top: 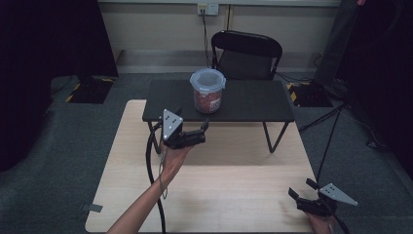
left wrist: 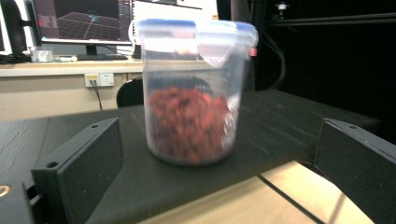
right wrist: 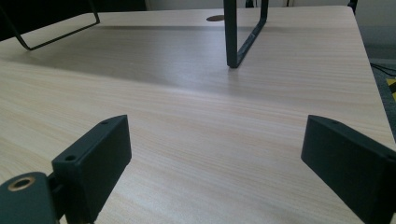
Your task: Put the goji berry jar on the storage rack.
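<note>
The left gripper (top: 203, 127) is held wide open and empty above the wooden table (top: 234, 195), pointed at the jar (top: 208, 90), which is framed between its jaws in the left gripper view but not touched. The jar, lidded and part filled with red pieces, stands upright on the dark shelf (top: 253, 100) at the far side. The right gripper (top: 302, 187) is kept at the near right corner, jaws spread, nothing held.

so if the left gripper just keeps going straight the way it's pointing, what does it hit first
Most likely the clear lidded container of red pieces: it stands on the black raised shelf, centred between the left gripper's open fingers in the left gripper view. Depth is unclear, so it might clip the shelf edge first.
</note>
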### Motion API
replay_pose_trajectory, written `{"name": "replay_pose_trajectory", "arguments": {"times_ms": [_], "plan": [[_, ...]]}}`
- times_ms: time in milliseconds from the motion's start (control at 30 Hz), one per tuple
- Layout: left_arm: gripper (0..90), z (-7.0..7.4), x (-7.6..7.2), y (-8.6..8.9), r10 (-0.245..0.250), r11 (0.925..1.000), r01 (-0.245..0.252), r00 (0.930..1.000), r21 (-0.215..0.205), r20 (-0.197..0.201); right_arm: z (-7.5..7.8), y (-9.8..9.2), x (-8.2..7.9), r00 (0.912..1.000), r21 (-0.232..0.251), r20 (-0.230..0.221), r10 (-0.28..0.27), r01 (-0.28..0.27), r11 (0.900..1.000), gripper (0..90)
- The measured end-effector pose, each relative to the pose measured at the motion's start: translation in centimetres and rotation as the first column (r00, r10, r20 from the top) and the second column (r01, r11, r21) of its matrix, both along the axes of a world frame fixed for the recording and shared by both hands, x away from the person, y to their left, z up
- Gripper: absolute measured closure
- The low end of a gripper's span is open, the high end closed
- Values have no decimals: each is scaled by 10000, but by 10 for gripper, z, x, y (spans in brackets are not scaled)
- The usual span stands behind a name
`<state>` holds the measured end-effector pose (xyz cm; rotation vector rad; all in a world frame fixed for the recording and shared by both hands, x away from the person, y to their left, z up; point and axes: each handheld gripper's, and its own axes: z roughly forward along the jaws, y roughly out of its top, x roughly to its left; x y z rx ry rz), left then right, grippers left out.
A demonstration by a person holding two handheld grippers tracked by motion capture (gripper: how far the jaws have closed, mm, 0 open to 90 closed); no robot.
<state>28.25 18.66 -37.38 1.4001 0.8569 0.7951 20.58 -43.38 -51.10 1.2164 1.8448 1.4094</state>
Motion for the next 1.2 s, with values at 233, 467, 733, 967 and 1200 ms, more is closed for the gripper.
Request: {"name": "replay_pose_trajectory", "arguments": {"times_ms": [233,467,733,967,1200], "plan": [[5,-27,-44,29,-96,9993,96,10000,-356,13,0,0,0,10000,-16,2,3,-3,10000,75],[7,-60,-84,51,10,9999,-9,10000,-172,17,0,0,0,10000,-33,6,11,-11,10000,75],[12,-100,-105,67,51,9998,-46,9996,198,-265,0,1,0,10000,-59,-3,2,-2,10000,75],[10,-125,-112,73,232,9991,-212,9982,356,-559,1,1,-1,10000,-66,-24,-8,8,10000,74],[10,-145,-119,75,431,9979,-387,9954,520,-857,1,1,-1,10000,-77,-20,-10,10,10000,74]]}}
